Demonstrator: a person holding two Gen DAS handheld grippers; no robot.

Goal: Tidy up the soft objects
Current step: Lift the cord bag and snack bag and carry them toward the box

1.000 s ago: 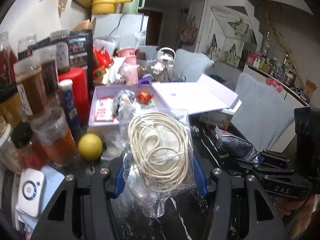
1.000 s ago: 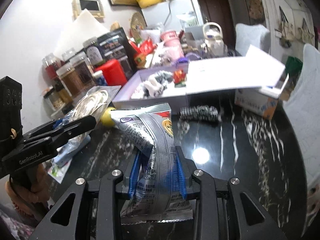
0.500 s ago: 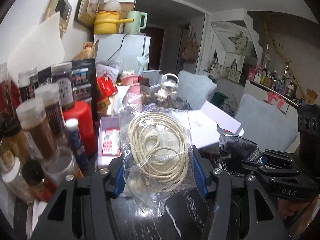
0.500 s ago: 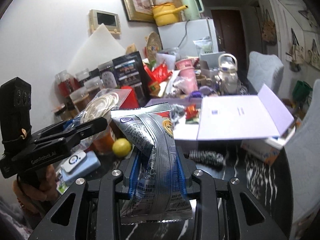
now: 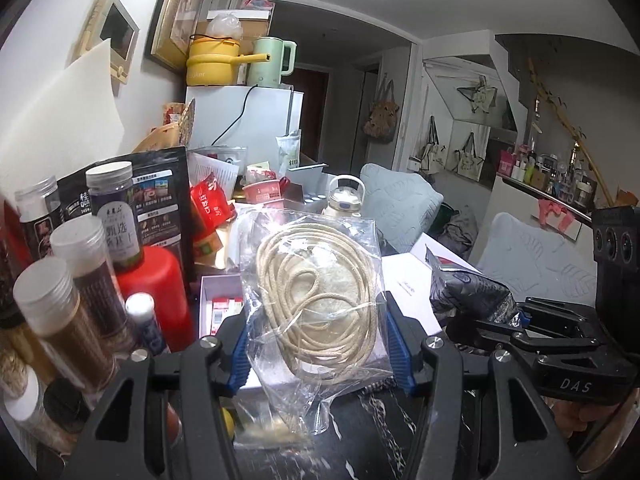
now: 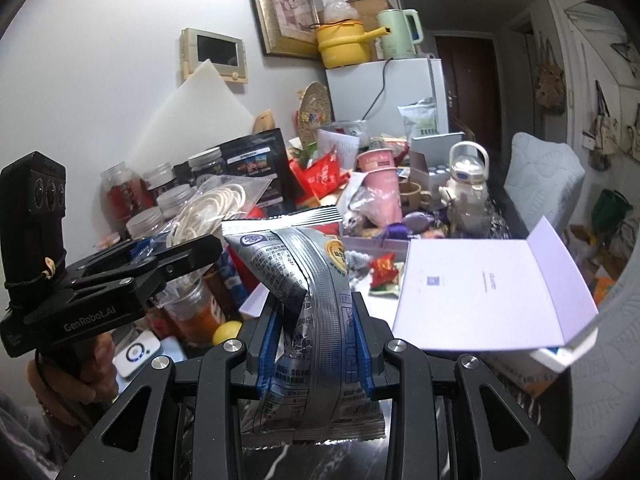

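My left gripper [image 5: 318,344] is shut on a clear plastic bag of coiled cream rope [image 5: 316,292] and holds it up above the black table. My right gripper [image 6: 314,344] is shut on a silver foil snack packet [image 6: 308,280], also raised. The packet shows at the right of the left wrist view [image 5: 468,288]; the rope bag shows at the left of the right wrist view [image 6: 208,208]. An open lilac box [image 6: 372,242] with a raised lid [image 6: 480,284] lies ahead and holds small soft items.
Jars and a red canister [image 5: 156,280] crowd the left. A yellow ball [image 6: 226,330] and a white device [image 6: 136,354] lie on the table. Cups, a white kettle [image 6: 464,184] and clutter fill the back, before a fridge [image 6: 392,92]. Cushioned chairs [image 5: 532,256] stand right.
Both grippers have risen with their loads and tilted up. The table and box have dropped lower in both views.
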